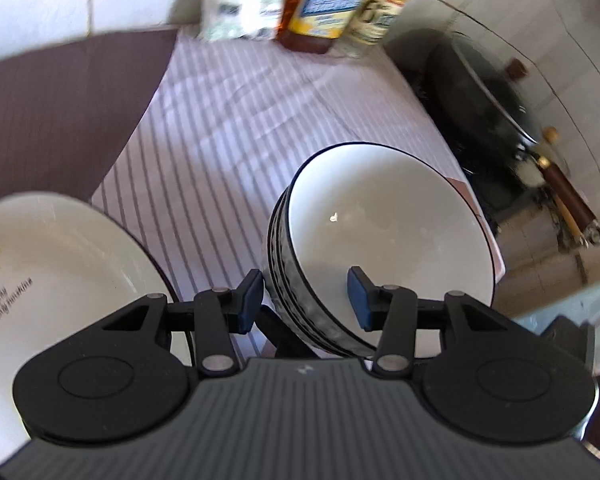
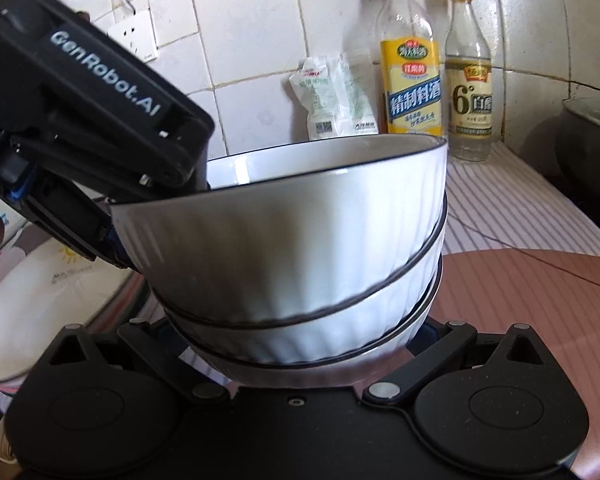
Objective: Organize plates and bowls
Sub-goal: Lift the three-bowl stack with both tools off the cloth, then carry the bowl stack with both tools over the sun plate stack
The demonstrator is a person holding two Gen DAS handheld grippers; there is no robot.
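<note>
Left wrist view looks down at a stack of white ribbed ceramic bowls with thin dark rims (image 1: pixel 380 236), sitting tilted on the purple-and-white striped cloth (image 1: pixel 228 120). The left gripper (image 1: pixel 306 298) has its blue pads spread apart, straddling the near rim of the top bowl: 1 pad is outside the wall and 1 is inside, and neither looks pressed against it yet. So it's either about to pinch or has just let go; I can't say which.

Right wrist view shows the same stack (image 2: pixel 300 240) from the side, and I count 3 bowls nested, maybe a 4th at the bottom, but it's blurry down there. The right gripper (image 2: pixel 300 344) sits low under the stack with its fingers wide around the base. The tips are hidden behind the bowls, so I can't tell if it's actually squeezing.

Progress-wise, the bowls seem pretty much done since they're already nested together. A white oval plate with a small yellow sun print (image 1: pixel 52 280) lies off to the left on the dark brown mat (image 1: pixel 60 112), apart from the bowls, so plates probably still need sorting. A lidded black wok (image 1: pixel 488 112) and 2 sauce bottles, yellow-labelled (image 2: pixel 412 68) and white-labelled (image 2: pixel 470 88), stand at the back by the tiled wall.
</note>
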